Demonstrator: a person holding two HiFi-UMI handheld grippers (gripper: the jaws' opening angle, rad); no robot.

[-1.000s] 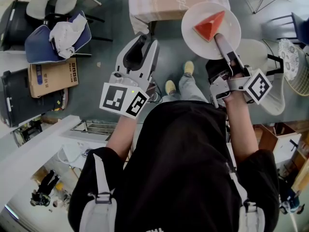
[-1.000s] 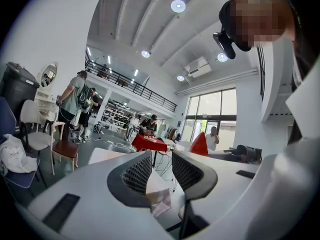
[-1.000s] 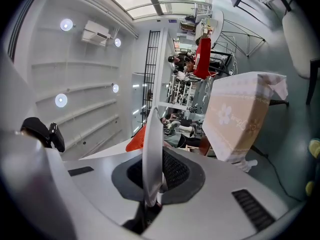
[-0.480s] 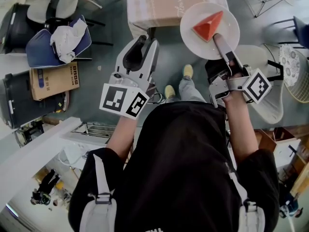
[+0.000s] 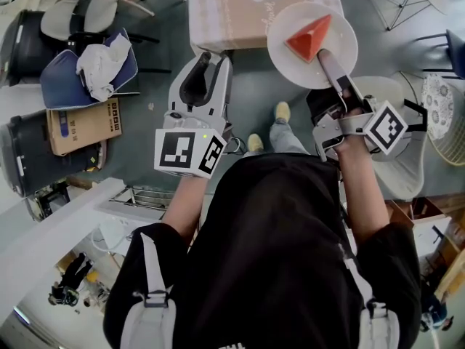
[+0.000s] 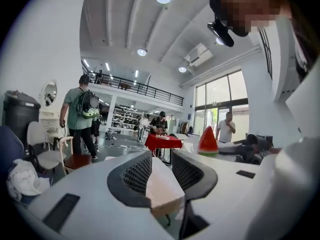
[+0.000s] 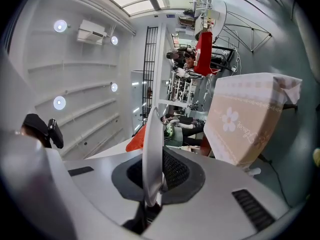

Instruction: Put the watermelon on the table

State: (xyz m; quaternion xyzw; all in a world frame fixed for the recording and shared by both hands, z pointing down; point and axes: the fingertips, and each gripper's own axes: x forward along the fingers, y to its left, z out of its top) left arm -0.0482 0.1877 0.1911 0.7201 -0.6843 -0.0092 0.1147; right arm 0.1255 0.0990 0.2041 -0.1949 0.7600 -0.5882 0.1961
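Observation:
A red watermelon wedge (image 5: 308, 38) lies on a white plate (image 5: 341, 27). My right gripper (image 5: 325, 55) is shut on the plate's near rim and holds it level in the air, just right of the table (image 5: 240, 9) with the beige checked cloth. In the right gripper view the plate (image 7: 151, 149) stands edge-on between the jaws, with the wedge (image 7: 135, 140) behind it and the table (image 7: 247, 119) to the right. My left gripper (image 5: 197, 78) is open and empty, pointing at the table's near edge. Its own view shows the table (image 6: 162, 189) between the jaws and the wedge (image 6: 207, 140) to the right.
Left of the table stand chairs, one with a blue cushion and white cloth (image 5: 91, 60), a cardboard box (image 5: 83, 126) and dark bins. A white round chair (image 5: 396, 115) stands under my right hand. Several people and a red table (image 6: 162, 141) are far off in the hall.
Both grippers and the plate have moved forward towards the table, which now shows more of its top in the head view. The grip on the plate is unchanged.

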